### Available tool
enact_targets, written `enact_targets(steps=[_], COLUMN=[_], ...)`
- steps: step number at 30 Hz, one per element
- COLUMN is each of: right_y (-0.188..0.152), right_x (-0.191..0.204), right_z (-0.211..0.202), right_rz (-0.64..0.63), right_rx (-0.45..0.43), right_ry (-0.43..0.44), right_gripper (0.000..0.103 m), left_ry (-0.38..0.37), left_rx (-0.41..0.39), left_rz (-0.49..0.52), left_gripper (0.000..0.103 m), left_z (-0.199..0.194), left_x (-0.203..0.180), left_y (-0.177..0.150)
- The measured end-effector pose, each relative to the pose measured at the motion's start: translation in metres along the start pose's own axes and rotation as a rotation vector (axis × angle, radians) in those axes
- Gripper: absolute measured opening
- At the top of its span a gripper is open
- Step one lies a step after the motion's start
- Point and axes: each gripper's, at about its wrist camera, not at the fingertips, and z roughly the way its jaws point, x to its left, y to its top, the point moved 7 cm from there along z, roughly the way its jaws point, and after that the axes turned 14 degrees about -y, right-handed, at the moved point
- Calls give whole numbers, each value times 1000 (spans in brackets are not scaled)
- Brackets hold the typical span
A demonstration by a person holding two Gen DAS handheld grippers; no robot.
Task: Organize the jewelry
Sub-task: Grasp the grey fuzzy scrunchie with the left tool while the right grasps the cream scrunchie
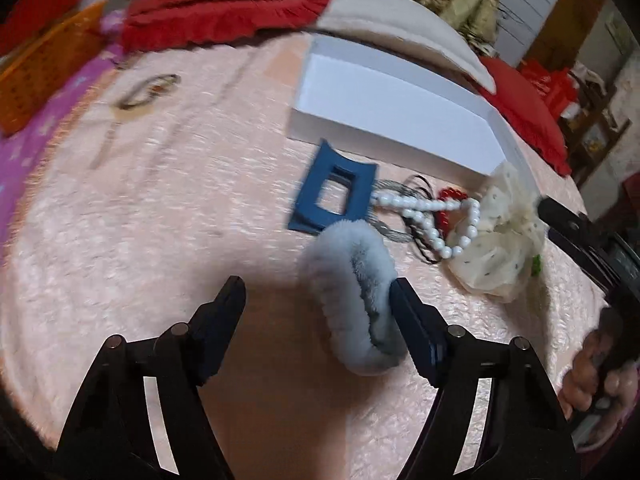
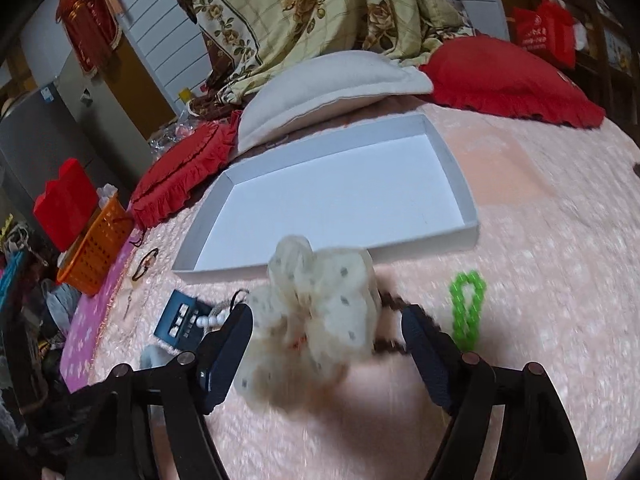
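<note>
We've got both tools out over the pink bedspread (image 2: 540, 280). L gripper (image 1: 318, 300): fingers spread wide, nothing clamped; the grey fluffy scrunchie (image 1: 352, 300) lies on the spread just inside the right-hand finger, touching it or nearly so, can't tell which. R gripper (image 2: 327, 326): fingers also spread wide, w/ the cream dotted bow (image 2: 320, 312) sitting between them, not pinched; left finger is right at the bow's edge.

The white tray (image 2: 452, 164) lies open on the spread toward the pillows, nothing in it. Along its near wall, from the L-wrist view: blue claw clip (image 1: 310, 200) just beside the tray, white bead bracelet (image 1: 436, 216) touching the clip and running to the bow, red bead piece (image 1: 450, 200) under the beads, thin dark hair ties (image 1: 416, 216) tangled beneath. Green bead bracelet (image 2: 466, 308) lies apart, just past the R gripper's right finger.

Toward the spread's left edge: a thin bangle (image 1: 146, 90), near the orange basket (image 2: 96, 248). White pillow (image 2: 328, 88) and red cushions (image 2: 508, 80) behind the tray.
</note>
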Motion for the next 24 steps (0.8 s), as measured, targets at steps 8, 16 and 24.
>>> enact_targets(steps=[8,16,24], right_y=[-10,5,53], right_x=[10,6,9], right_z=[22,-16,-46], right_rz=[-15,-3,8], right_rx=[74,-2,-80], right_ry=[34,90,143], right_gripper=[19,16,15], left_ry=[-142,-190,-172], left_rx=[1,-77,-94], left_rz=[13,76,112], left_gripper=[16,16,16], left_z=[-6,-61,-61], left_x=[-22,-50,-59], left_y=[0,10,63])
